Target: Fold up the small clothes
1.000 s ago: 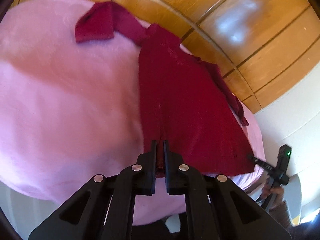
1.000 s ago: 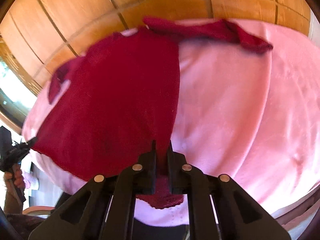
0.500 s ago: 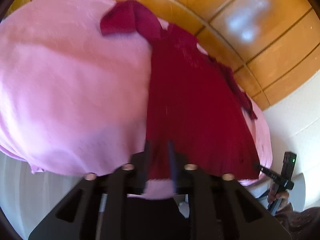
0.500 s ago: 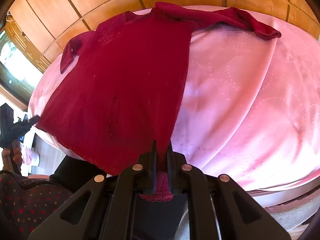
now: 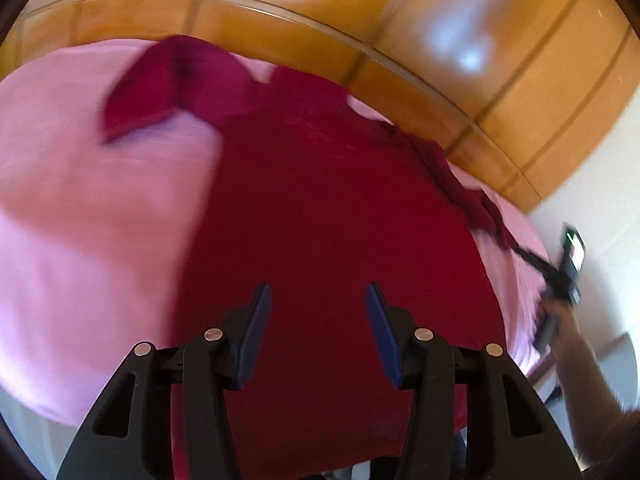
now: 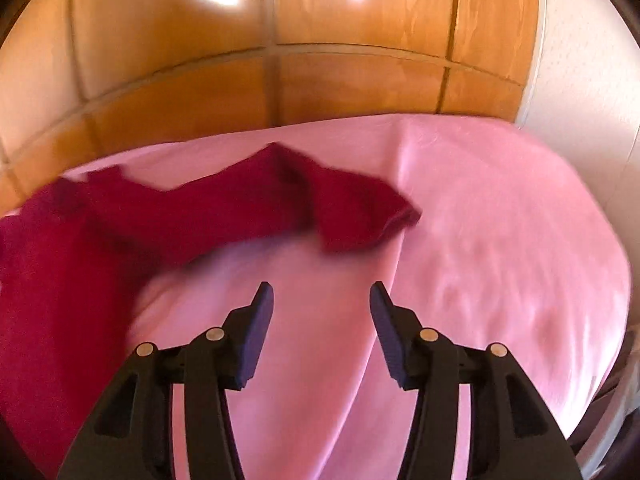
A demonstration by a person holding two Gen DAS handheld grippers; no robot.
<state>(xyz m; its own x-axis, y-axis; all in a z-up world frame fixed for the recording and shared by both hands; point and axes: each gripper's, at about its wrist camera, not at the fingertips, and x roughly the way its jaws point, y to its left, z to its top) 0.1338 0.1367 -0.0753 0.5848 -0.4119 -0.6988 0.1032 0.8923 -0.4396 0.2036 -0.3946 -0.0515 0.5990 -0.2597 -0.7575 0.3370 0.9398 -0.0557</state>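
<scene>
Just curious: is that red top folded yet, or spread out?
Spread out. The red top lies flat on the pink sheet, one sleeve stretched sideways.

The dark red garment (image 5: 340,232) is a soft, matt cloth with a faintly fuzzy, fine-knit look, and its sleeve (image 6: 280,204) shows the same dull, napped finish. It lies on a pink sheet (image 6: 500,248) of smooth cloth with a slight satin sheen and shallow wrinkles. Behind it, the wooden panelling (image 6: 340,80) is orange-brown, grained and varnished glossy, throwing back bright patches of light. The left tongs (image 5: 318,320) and right tongs (image 6: 320,320) are matt black plastic with small bright metal pins, and their inner pads (image 5: 256,332) look like dull dark-blue rubber. The wall (image 6: 580,60) is matt off-white.
</scene>
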